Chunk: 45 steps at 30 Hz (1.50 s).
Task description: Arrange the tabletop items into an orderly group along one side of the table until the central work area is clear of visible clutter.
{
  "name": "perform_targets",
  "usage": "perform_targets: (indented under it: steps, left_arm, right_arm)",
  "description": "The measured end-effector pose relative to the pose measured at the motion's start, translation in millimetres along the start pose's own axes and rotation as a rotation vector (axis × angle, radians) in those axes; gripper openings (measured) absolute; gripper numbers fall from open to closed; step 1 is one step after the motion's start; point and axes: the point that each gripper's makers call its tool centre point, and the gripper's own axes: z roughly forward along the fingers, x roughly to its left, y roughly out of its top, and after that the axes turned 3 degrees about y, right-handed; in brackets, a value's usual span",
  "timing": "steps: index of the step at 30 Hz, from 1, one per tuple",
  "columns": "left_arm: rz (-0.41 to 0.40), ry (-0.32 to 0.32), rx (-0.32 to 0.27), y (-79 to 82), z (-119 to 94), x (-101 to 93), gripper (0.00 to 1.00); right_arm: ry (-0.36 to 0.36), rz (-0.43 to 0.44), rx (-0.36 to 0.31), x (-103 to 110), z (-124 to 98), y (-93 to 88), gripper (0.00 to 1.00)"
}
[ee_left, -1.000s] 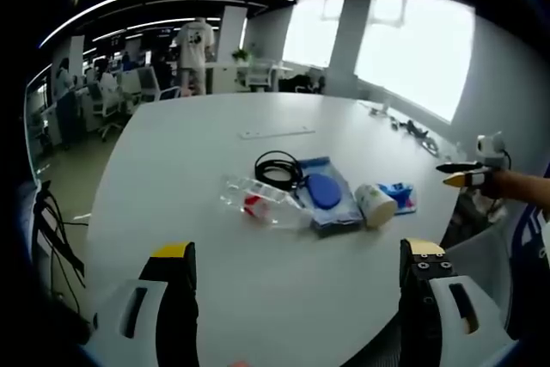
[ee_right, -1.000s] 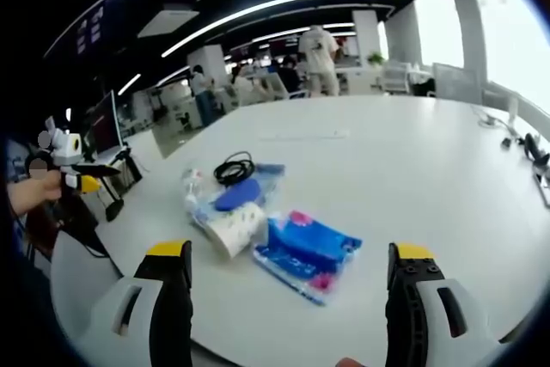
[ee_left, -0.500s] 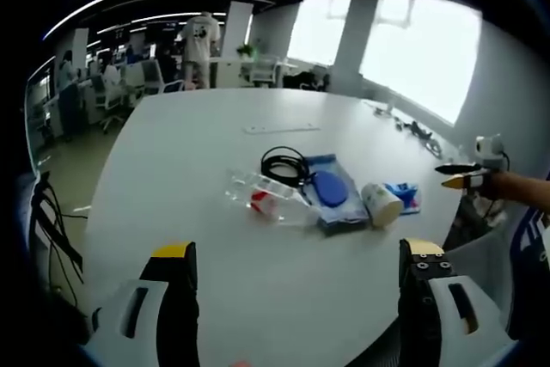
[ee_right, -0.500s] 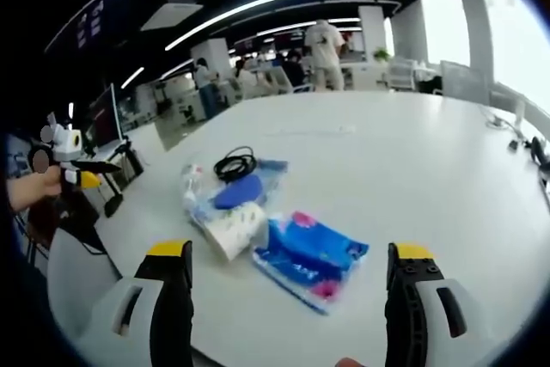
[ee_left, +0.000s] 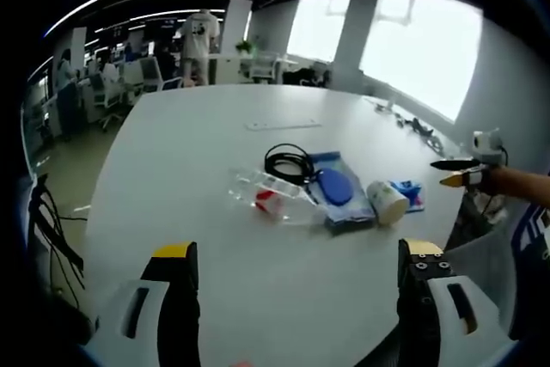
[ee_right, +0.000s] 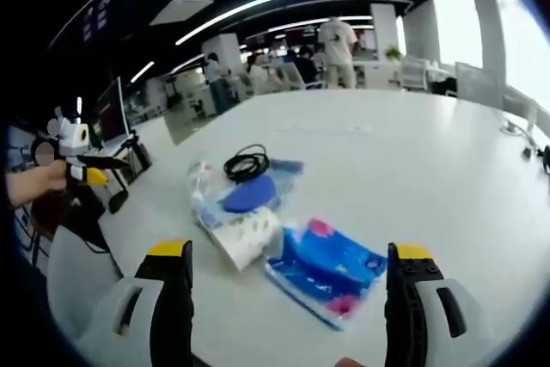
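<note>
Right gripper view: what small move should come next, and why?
Probably lower the right tongs onto the blue packet. Both tongs stand open and hold nothing, and the packet lies nearest, between the jaws, beside the paper roll in the cluster on the table.

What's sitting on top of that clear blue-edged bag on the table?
A blue oval object lies on the bag; the black cable coil overlaps its far edge. Anything underneath is hidden.
</note>
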Motion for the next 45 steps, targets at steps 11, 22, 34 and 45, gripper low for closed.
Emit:
perform_targets:
  steps: [11, 22, 34, 45]
  left_arm:
    - [0.002, -0.001, 0.012, -0.9, 5, 5.9, 0.96]
    - [0.0, -0.015, 0.025, -3.7, 16, 10.8, 0.96]
    - [0.005, -0.037, 0.038, -5.4, 32, 16.9, 0.96]
    - [0.009, -0.052, 0.05, -0.5, 42, 29.1, 0.96]
  right_arm:
    - [0.053, -0.034, 0.013, 16, 23, 11.7, 0.91]
    - [0.101, -0.057, 0.034, 33, 41, 15.2, 0.91]
    - [0.14, -0.087, 0.051, 47, 62, 23.7, 0.91]
    - [0.157, -0.097, 0.052, 55, 79, 30.0, 0.91]
